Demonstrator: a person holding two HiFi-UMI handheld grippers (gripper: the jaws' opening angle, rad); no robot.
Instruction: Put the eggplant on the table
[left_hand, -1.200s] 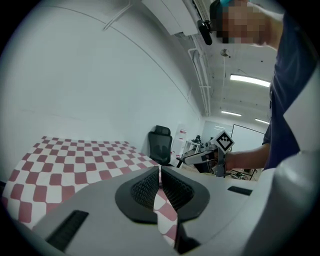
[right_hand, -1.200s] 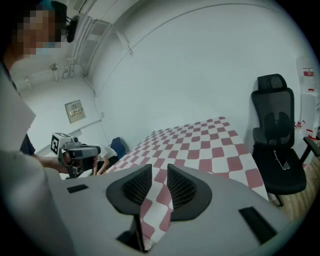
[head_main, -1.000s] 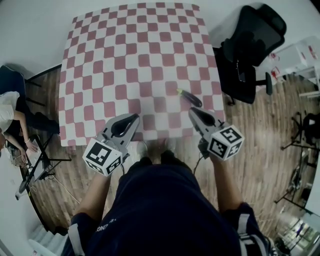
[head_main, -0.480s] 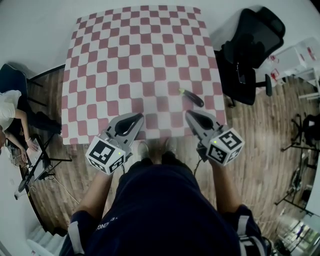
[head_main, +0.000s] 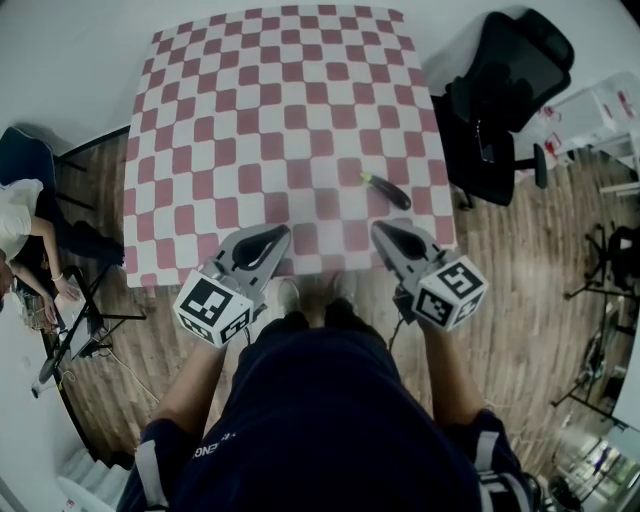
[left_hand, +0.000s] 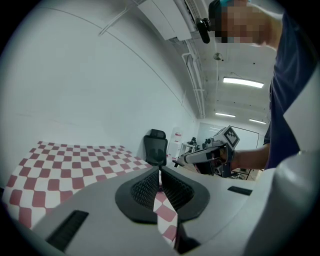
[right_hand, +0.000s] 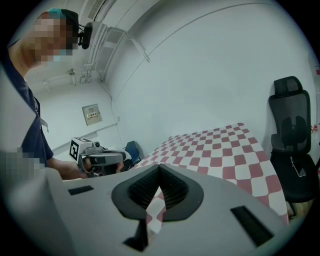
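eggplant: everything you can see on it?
The eggplant is small, dark purple-black, with a green stem cap. It lies flat and diagonal on the checked table near the right front corner, stem end pointing away from the person. Only the table touches it; the right hand-held gripper is shut, clear of it.

Dark eggplant (head_main: 386, 191) flat on checkered table (head_main: 250, 110), right-front.

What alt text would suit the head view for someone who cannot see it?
A dark eggplant lies on a red-and-white checkered table, near its front right corner. The left hand-held gripper and right hand-held gripper, both shut and empty, hover at the near edge.
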